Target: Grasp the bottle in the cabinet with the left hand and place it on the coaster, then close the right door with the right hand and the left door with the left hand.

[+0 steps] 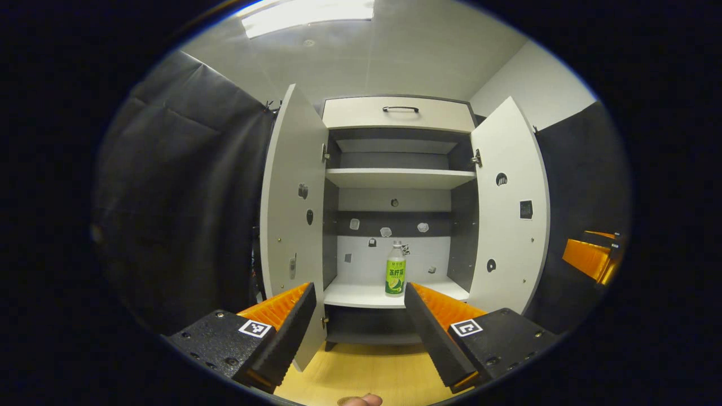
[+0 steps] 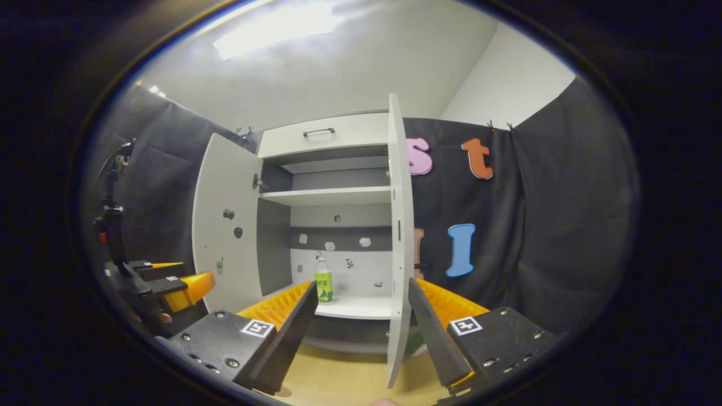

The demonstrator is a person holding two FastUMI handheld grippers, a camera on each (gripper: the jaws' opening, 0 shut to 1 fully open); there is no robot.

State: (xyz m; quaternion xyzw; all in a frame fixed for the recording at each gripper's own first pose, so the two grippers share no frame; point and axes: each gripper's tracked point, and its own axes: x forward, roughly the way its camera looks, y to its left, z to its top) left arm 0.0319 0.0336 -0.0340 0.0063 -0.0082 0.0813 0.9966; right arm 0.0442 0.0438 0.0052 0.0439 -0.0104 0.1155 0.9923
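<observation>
A clear bottle (image 1: pixel 395 269) with a green label and white cap stands upright on the cabinet's lower shelf (image 1: pixel 361 294), slightly right of centre. Both white doors stand wide open: the left door (image 1: pixel 290 225) and the right door (image 1: pixel 510 208). My left gripper (image 1: pixel 359 293) is open and empty, short of the shelf, with the bottle just inside its right finger's line. My right gripper (image 2: pixel 362 287) is open and empty too, facing the right door's edge (image 2: pixel 397 225). In the right gripper view the bottle (image 2: pixel 323 279) shows past the left finger.
A drawer with a black handle (image 1: pixel 400 109) tops the cabinet, above an upper shelf (image 1: pixel 397 177). The cabinet stands on a light wood table (image 1: pixel 366 375). My left gripper (image 2: pixel 180 276) shows at the left of the right gripper view, and my right gripper (image 1: pixel 589 256) at the right of the left gripper view.
</observation>
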